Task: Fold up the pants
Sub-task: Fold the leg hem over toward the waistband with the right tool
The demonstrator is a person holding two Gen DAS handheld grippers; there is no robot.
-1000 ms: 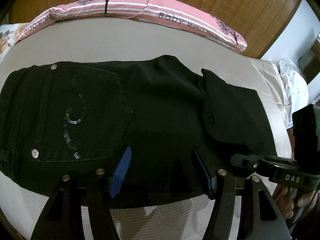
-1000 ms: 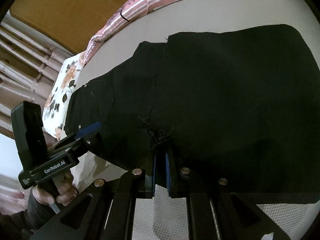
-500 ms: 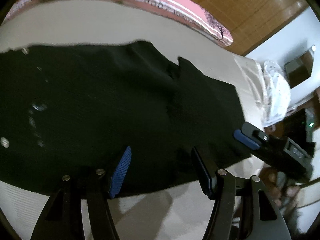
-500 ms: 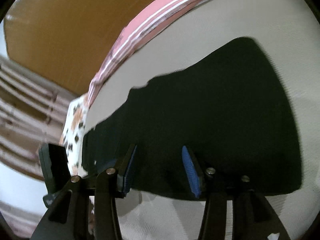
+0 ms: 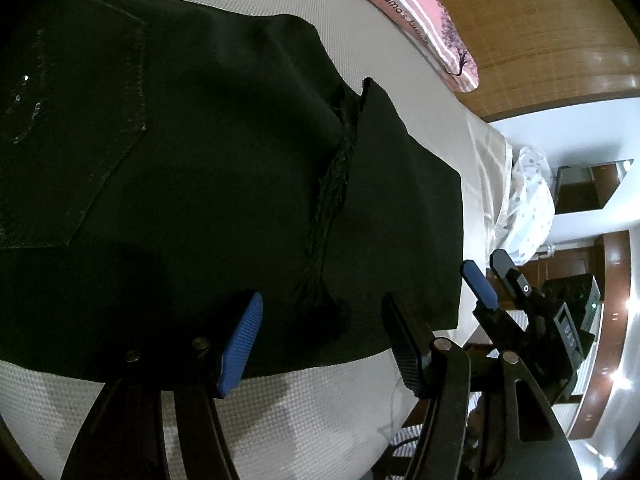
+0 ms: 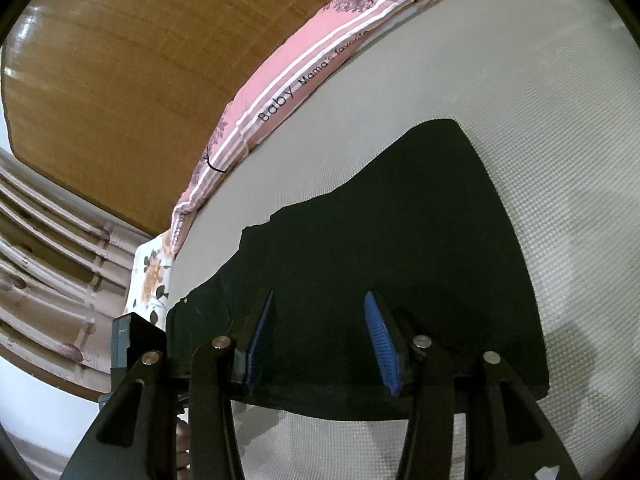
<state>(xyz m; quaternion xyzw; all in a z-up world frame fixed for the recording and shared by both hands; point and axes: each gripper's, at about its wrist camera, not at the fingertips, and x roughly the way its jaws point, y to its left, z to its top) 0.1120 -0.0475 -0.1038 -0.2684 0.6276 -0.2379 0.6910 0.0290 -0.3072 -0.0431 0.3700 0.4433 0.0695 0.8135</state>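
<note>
- With nothing between the blue pads, left gripper (image 5: 320, 328) parted at lower centre of its view; right gripper (image 6: 320, 336) likewise apart and empty, lower centre of its own.
- Just beyond both: black denim pants with stitched back pocket (image 5: 200, 160), folded flat across mid-frame on the pale woven mattress (image 5: 320, 408).
- Probably soft, limp, fairly heavy, not slippery; best pinched at the near edge or frayed hem (image 5: 328, 200).
- Upper frame: pink striped pillow (image 6: 304, 80).

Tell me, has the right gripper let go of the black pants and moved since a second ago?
Yes. The right gripper, earlier pinched on the frayed hem, now stands open and has drawn back toward the near edge of the black pants, with the pink pillow farther off.
</note>
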